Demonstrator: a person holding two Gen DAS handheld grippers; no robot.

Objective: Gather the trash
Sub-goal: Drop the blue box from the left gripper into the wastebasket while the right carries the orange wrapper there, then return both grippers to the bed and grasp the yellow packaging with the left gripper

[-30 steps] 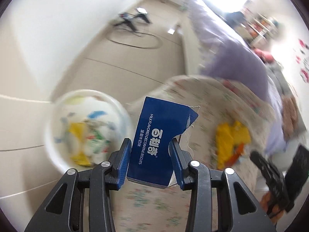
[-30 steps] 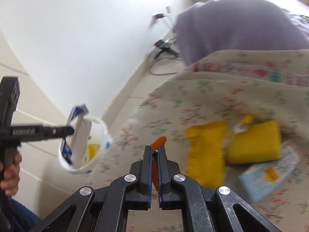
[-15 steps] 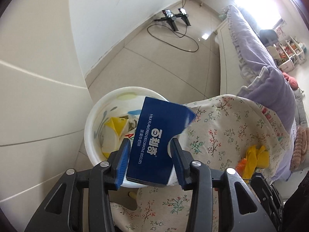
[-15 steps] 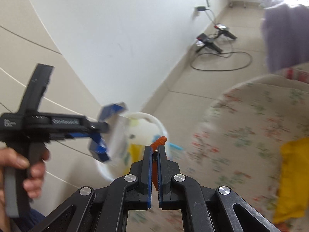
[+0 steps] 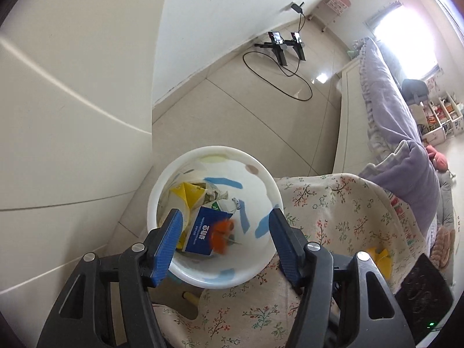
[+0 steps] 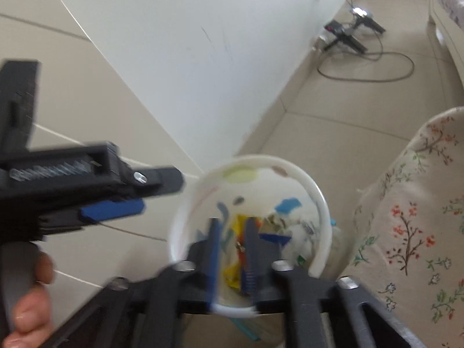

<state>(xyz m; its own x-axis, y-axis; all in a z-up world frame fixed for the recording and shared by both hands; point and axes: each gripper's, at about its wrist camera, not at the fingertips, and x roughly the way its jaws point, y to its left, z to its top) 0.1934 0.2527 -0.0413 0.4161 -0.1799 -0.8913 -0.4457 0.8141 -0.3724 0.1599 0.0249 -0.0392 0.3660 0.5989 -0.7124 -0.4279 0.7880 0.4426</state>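
A white trash bin (image 5: 261, 191) with coloured patches stands on the floor beside the flowered bedspread (image 5: 333, 208). My left gripper (image 5: 224, 236) is open wide above the bin and empty. The blue biscuit box (image 5: 203, 232) lies inside the bin among yellow wrappers (image 5: 188, 192), with a blurred orange piece (image 5: 221, 233) falling over it. My right gripper (image 6: 232, 256) hangs over the same bin (image 6: 319, 197), jaws parted and blurred, nothing between them. The left gripper (image 6: 113, 208) shows at the left of the right wrist view.
A white wall and beige panels rise left of the bin. Black stands and a looped cable (image 5: 284, 58) lie on the tiled floor beyond. A yellow wrapper (image 5: 378, 261) lies on the bedspread at right. A purple blanket (image 5: 406, 150) covers the bed.
My left gripper opened and the blue box dropped into the bin. My right gripper moved over the bin, opened, and let go of the orange piece.
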